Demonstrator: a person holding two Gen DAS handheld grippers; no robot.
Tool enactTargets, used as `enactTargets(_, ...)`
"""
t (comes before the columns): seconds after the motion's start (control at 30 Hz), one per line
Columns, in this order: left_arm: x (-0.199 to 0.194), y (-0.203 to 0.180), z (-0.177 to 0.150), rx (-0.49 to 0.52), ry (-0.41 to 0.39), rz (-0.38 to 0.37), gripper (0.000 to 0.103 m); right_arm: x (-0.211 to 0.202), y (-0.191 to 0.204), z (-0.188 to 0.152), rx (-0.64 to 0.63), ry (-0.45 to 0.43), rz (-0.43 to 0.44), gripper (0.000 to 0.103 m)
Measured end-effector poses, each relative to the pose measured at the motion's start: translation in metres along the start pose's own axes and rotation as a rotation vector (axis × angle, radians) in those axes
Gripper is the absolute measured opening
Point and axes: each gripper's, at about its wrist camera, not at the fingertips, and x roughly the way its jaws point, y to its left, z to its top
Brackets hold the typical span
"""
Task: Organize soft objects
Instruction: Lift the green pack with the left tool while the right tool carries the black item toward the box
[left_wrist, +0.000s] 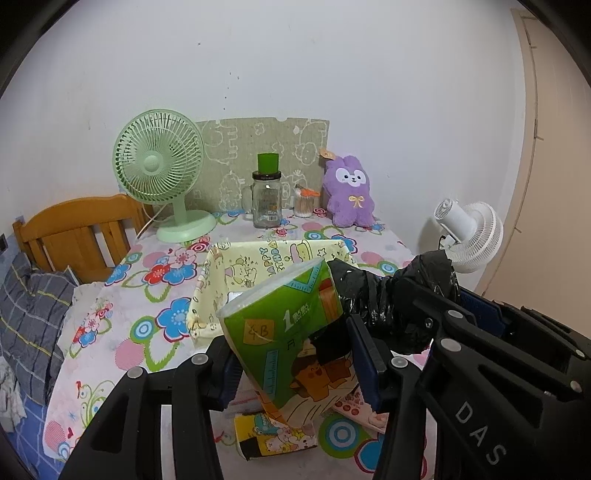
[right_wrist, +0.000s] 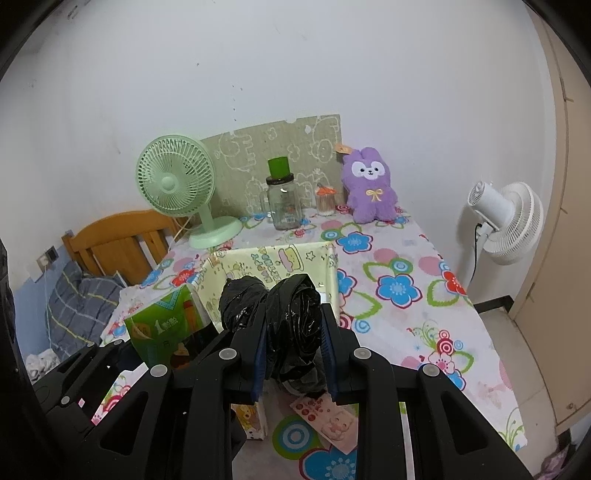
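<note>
Both grippers loaded, held above floral table in front of fabric bin.

Left gripper (left_wrist: 295, 354) clamped on green tissue pack (left_wrist: 284, 325): pack tilted between the blue pads, top leaning toward 1 o'clock, off the table. Right gripper (right_wrist: 293, 347) clamped on black plastic bag bundle (right_wrist: 291, 325), bundle bulging out past the fingertips toward 12 o'clock, second lump at 10 o'clock. Under the grippers on table (right_wrist: 424, 314): small yellow cartoon pack (left_wrist: 277, 435) and pink flat packet (right_wrist: 328, 421). Just beyond, yellow fabric bin (left_wrist: 266, 258), open. Far edge, 10 to 1 o'clock: green fan (left_wrist: 162, 173), glass jar (left_wrist: 266, 199), purple plush (left_wrist: 349, 192). White fan (right_wrist: 502, 221) off table at 2 o'clock.
</note>
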Motion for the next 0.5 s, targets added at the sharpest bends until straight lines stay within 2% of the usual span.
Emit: enactTargets(0.5, 0.02, 0.004, 0.016, 0.006, 0.007, 0.008, 0.053, 0.018, 0.001, 0.016, 0.009, 0.005, -0.003, 0.029)
